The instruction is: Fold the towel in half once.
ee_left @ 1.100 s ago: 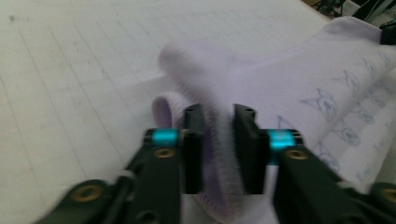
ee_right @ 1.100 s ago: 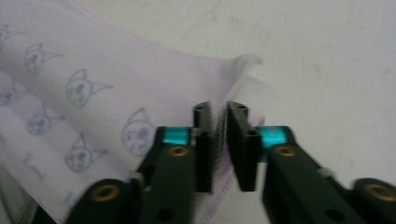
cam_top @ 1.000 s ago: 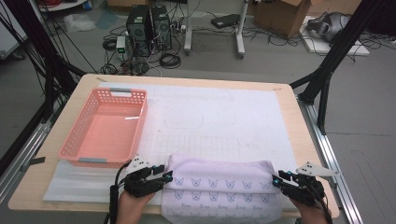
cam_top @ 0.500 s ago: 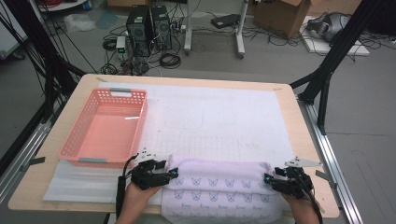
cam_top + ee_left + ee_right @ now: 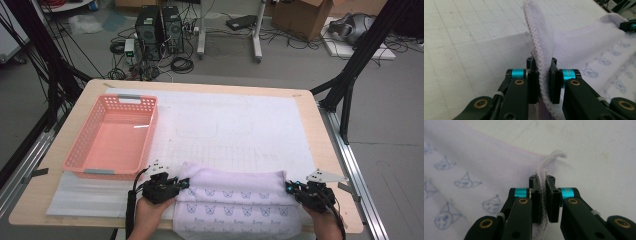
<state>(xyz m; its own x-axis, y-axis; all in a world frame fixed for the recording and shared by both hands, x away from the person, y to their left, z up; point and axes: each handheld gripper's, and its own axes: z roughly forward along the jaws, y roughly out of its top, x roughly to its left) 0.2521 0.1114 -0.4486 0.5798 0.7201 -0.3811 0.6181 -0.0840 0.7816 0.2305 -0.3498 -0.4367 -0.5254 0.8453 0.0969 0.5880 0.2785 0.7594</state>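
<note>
From the high view we see the towel [image 5: 235, 200] lying along the near edge of the table [image 5: 325, 150], its near part hanging over that edge. Our left gripper [image 5: 181, 184] is at the towel's left end, our right gripper [image 5: 290, 188] at its right end, both low on the mat [image 5: 235, 125]. The jaws on both sides have just been closing, and towel edge sits between them. A pink basket [image 5: 112, 137] stands on the left of the table, just beyond the left gripper and apart from the towel. The towel's far edge is folded over into a soft roll running from one gripper to the other.

Now the left gripper view: our left gripper [image 5: 543, 80] is clamped on the towel's [image 5: 584, 47] stitched hem, which rises upright out of the jaws and curls away towards the far side. The pads press the cloth from both sides. The white gridded mat [image 5: 469, 45] spreads to the left of the hem.

On to the right gripper view: our right gripper [image 5: 543, 198] is pinched tight on a thin doubled hem at the towel's [image 5: 474, 170] corner, a small loop of edge poking out past the jaw tips. The patterned cloth lies flat to the left, bare mat [image 5: 599, 157] to the right.
</note>
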